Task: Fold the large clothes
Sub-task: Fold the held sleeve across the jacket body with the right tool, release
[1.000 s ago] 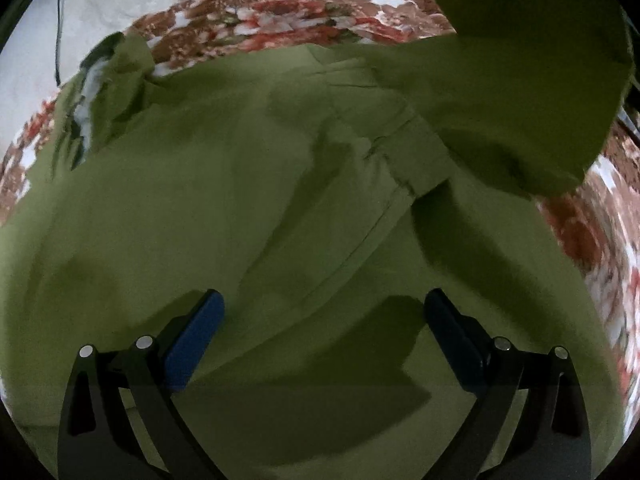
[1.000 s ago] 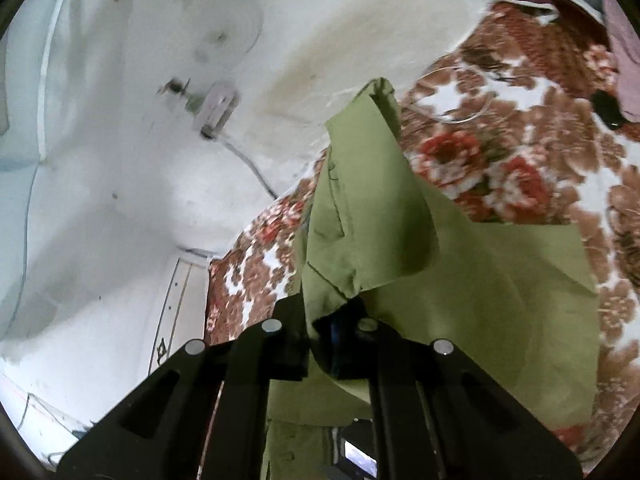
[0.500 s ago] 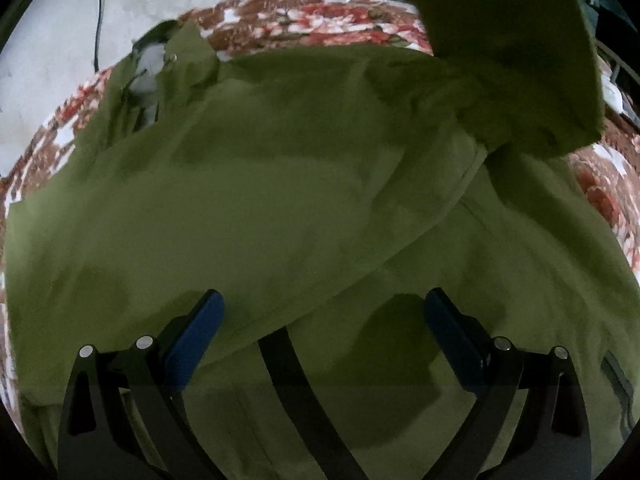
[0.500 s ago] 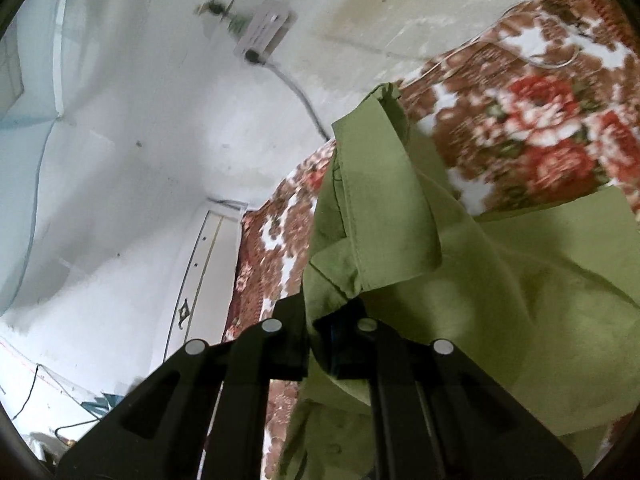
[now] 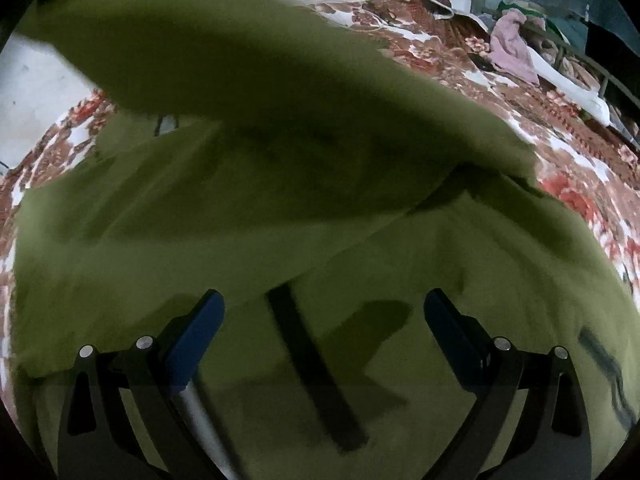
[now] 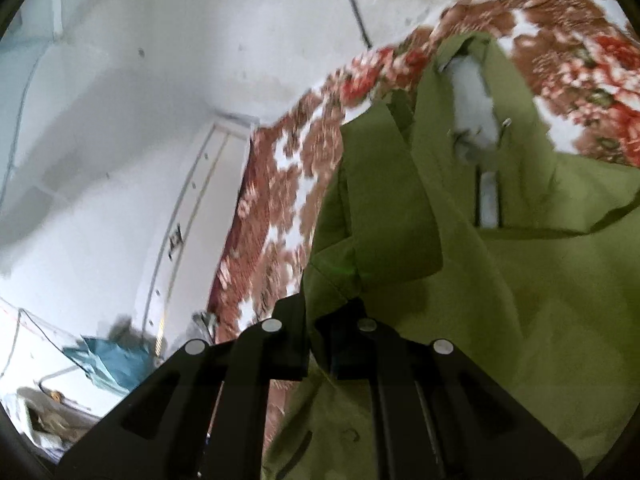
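left wrist view: the left gripper [image 5: 322, 320] hovers over the olive green garment [image 5: 400, 280], its blue-padded fingers [image 5: 196, 332] wide apart with nothing between them. the garment lies spread across the floral bedspread [image 5: 568, 160]. a raised fold of the same cloth hangs across the upper half of the view and hides the far part of the bed. a dark strap [image 5: 316, 372] lies on the cloth between the fingers. a pile of pink and white clothes [image 5: 516, 48] rests at the far right edge of the bed, beside a dark metal rail [image 5: 612, 80].

right wrist view: the right gripper [image 6: 316, 312] has its fingers pressed together, clamped on an edge of the garment [image 6: 500, 280], which drapes away to the right. a white inner lining [image 6: 476, 96] shows at an opening near the top of the cloth. the bedspread [image 6: 280, 184] runs behind it. a white wall [image 6: 160, 80] with a cable [image 6: 352, 4] fills the left side, and a blue cloth [image 6: 108, 364] sits low at left.
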`<state>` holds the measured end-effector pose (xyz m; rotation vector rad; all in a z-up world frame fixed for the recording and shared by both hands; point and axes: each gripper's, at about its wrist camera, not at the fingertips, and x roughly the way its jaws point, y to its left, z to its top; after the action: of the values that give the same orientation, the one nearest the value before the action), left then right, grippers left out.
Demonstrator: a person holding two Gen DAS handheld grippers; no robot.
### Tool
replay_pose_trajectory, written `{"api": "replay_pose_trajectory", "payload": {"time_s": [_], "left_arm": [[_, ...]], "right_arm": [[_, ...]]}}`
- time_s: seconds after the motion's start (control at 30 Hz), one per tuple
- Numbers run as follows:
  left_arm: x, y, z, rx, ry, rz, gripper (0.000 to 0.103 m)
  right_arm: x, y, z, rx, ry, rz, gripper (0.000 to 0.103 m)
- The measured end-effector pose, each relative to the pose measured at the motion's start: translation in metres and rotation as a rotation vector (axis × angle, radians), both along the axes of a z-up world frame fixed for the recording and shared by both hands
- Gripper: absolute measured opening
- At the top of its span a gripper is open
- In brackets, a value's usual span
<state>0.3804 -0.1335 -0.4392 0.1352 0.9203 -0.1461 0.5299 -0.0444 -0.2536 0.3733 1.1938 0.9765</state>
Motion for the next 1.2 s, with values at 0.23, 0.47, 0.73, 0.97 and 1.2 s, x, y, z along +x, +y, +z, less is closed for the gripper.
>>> {"api": "replay_pose_trajectory", "payload": {"time_s": [0.23,0.47,0.73,0.97,1.2], "left_arm": [[-0.056,0.061,0.013,-0.011,0.014,0.128,0.098],[-0.108,0.131,0.02,-0.095,0.074,0.295,0.098],[-0.149,0.219,0.037,-0.19,0.106,0.506,0.098],[-0.173,0.271,0.065,-0.204,0.094,0.608,0.098],[-0.165,0.313,0.082,-0.154,0.081,0.632,0.098]], "right_arm": [[-0.014,0.061,-0.045,-0.098,0.016,0.103,0.008],[-0.033,0.107,-0.106,-0.193,0.025,0.153,0.008],[-0.06,0.136,-0.158,-0.314,-0.024,0.211,0.012],[-0.101,0.162,-0.163,-0.34,-0.109,0.313,0.059],[-0.084,0.1,-0.101,-0.199,-0.11,0.194,0.083]]}}
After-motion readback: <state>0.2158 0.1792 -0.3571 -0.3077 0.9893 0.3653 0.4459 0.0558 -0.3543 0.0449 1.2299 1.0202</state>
